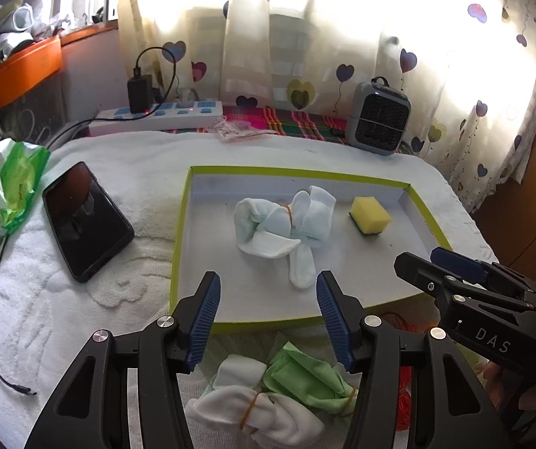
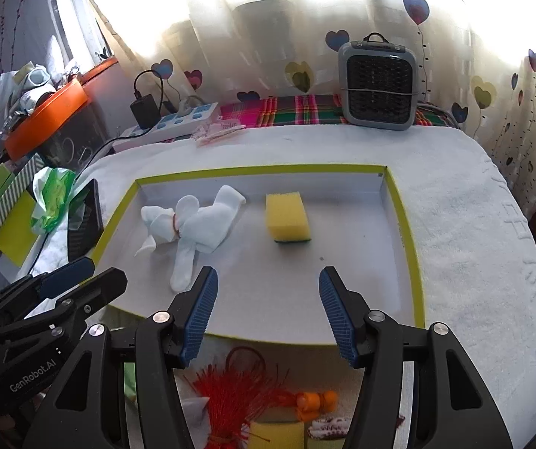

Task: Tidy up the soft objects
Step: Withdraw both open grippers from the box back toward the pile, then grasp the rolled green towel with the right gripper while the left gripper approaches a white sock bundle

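Observation:
A shallow tray with a yellow-green rim (image 1: 297, 173) (image 2: 260, 170) lies on a white towel. In it are a white sock bundle tied with a rubber band (image 1: 286, 224) (image 2: 189, 226) and a yellow sponge (image 1: 369, 215) (image 2: 286, 217). My left gripper (image 1: 268, 288) is open and empty, above the tray's near edge. Below it on the towel lie a white sock bundle (image 1: 256, 408) and a green cloth bundle (image 1: 305, 378). My right gripper (image 2: 268, 280) is open and empty over the tray's near part. Below it lie a red tassel (image 2: 238, 393), an orange piece (image 2: 314, 402) and a second yellow sponge (image 2: 275, 434).
A black phone (image 1: 84, 220) and a green tissue pack (image 1: 13, 183) lie left of the tray. A power strip (image 1: 163, 114), a small plastic bag (image 1: 238, 129) and a grey fan (image 1: 378, 118) (image 2: 378, 86) stand at the back. A curtain hangs behind.

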Tool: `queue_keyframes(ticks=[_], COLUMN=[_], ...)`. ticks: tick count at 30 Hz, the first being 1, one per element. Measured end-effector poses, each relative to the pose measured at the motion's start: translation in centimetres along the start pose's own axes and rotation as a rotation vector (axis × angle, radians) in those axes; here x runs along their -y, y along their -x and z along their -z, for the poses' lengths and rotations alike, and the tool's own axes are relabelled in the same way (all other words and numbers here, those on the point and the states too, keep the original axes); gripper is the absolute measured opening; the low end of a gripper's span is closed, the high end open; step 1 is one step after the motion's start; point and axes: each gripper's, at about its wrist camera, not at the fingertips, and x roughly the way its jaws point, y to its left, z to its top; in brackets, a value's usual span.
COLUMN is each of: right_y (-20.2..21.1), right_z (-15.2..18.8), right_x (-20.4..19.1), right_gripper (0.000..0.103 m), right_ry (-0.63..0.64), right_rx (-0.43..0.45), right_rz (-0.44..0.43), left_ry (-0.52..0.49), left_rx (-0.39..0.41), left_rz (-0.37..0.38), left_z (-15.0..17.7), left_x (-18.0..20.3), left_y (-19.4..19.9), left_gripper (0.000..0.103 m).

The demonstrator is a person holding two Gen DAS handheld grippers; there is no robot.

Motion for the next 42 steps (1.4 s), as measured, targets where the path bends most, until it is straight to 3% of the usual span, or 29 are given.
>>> queue_keyframes(ticks=[10,13,42], right_y=[2.1,2.5,6.4], right_z=[2.5,3.2,8.2], right_x=[0.1,0.2,0.2], right_gripper=[0.058,0.058,0.058], right_ry=[0.018,0.017,0.045], right_rx=[0.039,0.042,0.104], right_rz=[0.04,0.038,0.113], left_ry=[-0.005,-0.045,-0.027], left_rx=[0.036,0.055,0.002], left_rz=[-0.06,-0.13,-0.109], left_z=[2.6,3.3,8.2], left_x=[-0.2,0.0,-1.3], left_y=[2.4,2.8,4.7], left_gripper=[0.053,0.053,0.053])
